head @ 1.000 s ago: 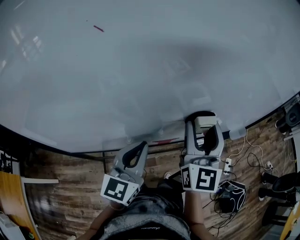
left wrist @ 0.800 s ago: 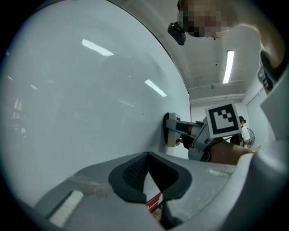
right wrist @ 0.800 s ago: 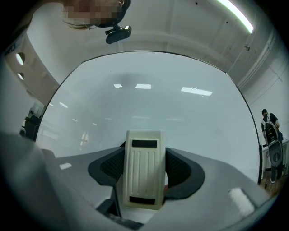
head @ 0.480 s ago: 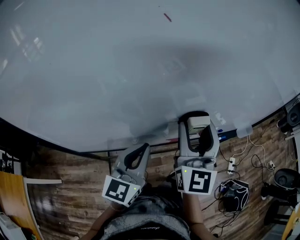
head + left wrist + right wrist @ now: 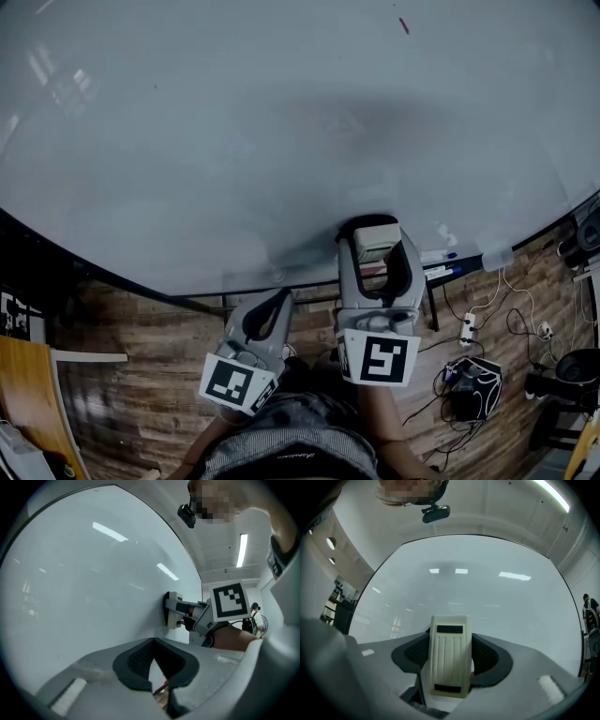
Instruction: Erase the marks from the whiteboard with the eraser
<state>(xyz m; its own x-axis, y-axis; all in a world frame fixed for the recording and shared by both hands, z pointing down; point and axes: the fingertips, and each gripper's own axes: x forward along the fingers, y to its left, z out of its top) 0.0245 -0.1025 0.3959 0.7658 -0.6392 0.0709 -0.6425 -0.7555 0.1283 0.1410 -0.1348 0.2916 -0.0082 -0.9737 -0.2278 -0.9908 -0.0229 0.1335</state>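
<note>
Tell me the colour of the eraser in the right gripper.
Cream-white eraser, with dark patches on its back; clearest in the right gripper view.

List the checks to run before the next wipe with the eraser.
1. Cream ribbed plastic eraser clamped between the fingers of the right gripper: ok.
2. Eraser face against the big white whiteboard: ok, judging by the left gripper view.
3. Board free of marks: not ok; a short red mark sits far above the eraser.
4. Left gripper shut, empty, out of the wiping path: ok.
5. Fainter marks elsewhere: cannot tell, because of glare.
</note>
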